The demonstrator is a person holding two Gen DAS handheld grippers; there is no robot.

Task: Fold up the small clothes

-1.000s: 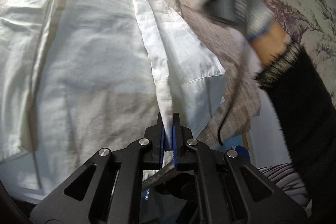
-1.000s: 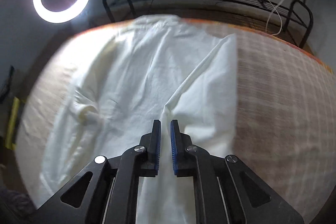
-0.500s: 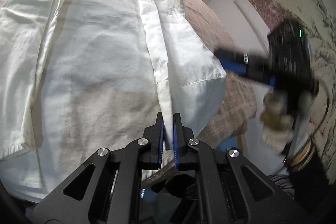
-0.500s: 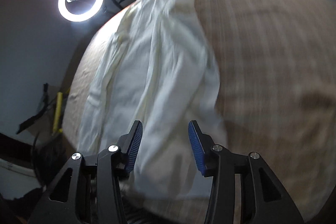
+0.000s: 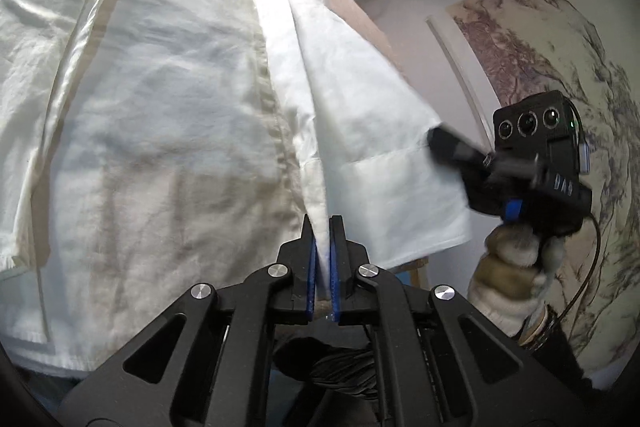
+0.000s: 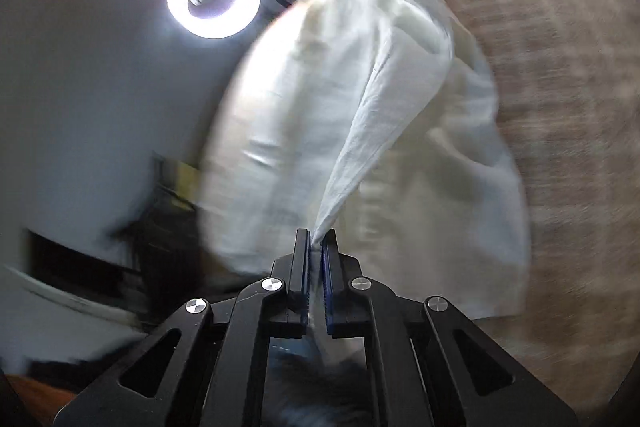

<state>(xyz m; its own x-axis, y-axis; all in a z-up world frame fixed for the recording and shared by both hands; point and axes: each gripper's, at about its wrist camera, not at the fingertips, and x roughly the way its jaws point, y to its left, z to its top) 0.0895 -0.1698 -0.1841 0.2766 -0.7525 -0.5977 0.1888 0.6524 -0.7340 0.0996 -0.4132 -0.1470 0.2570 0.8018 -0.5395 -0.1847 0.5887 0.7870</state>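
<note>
My left tongs (image 5: 323,251) pinch a raised fold of the white shirt (image 5: 160,115) spread on the checked bed cover (image 6: 560,107), while my right tongs (image 6: 316,247), having just closed, grip a corner of its sleeve.

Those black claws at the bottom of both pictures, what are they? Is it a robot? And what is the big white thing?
No robot: a person holds a pinching tool in each hand, and each tool carries a camera looking along its two fingers. One picture comes from the left gripper, the other from the right gripper. The big white thing is a white garment spread on a checked cloth. Both tools are pinched shut on its fabric; the right one has just closed. In the left view you can see the gloved hand holding the right tool.
</note>
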